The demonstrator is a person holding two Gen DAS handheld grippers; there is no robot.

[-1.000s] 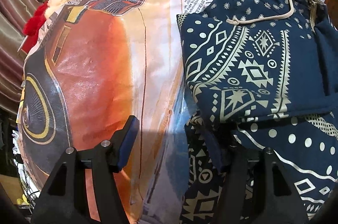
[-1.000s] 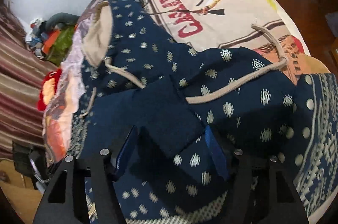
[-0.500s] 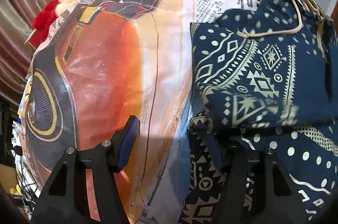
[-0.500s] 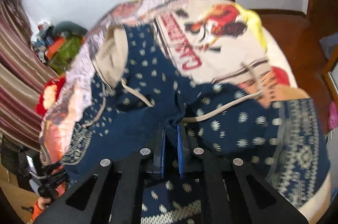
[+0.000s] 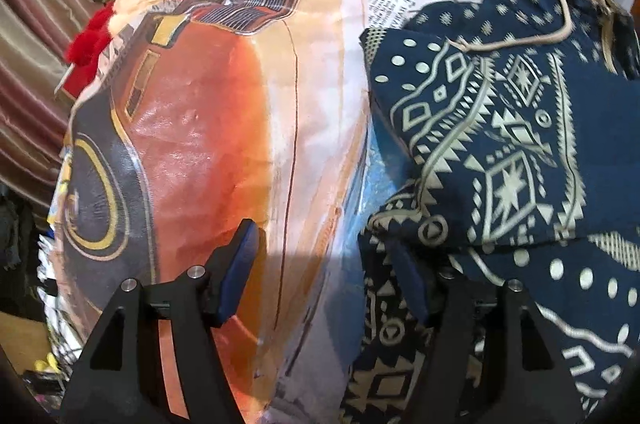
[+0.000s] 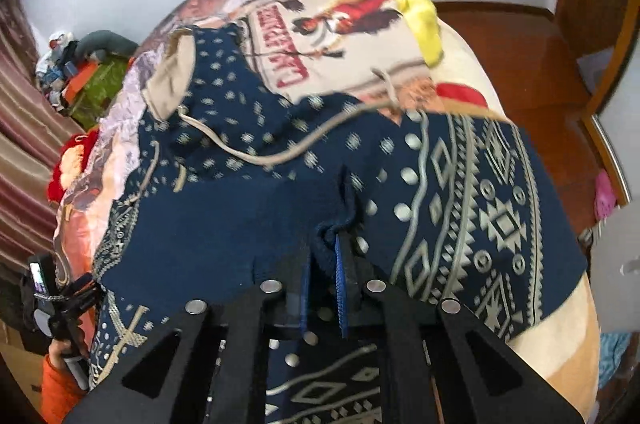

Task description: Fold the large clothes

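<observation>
Left wrist, hoodie: our navy hoodie [image 5: 500,143] lies on the bed [image 5: 224,127], bunched along the right half of this view; soft knit with cream geometric print, a cream cord [image 5: 516,41] looping across it.
Left wrist, jaws: our left gripper [image 5: 328,264] is opening, one finger over the slick printed bedcover, the other against the hoodie's edge; we see no cloth pinched between them.
Left wrist, risk: if we close here, we judge we could catch the bedcover along with the hem.
Right wrist, hoodie: it covers the bed's near half, plain navy at left, patterned band at right.
Right wrist, jaws: our right gripper [image 6: 324,264] is clamped tight on a thick ridge of navy cloth.
Right wrist, risk: we judge the small pinch may slip, or hold one layer only and skew the fold; the loose cord may snag.
</observation>
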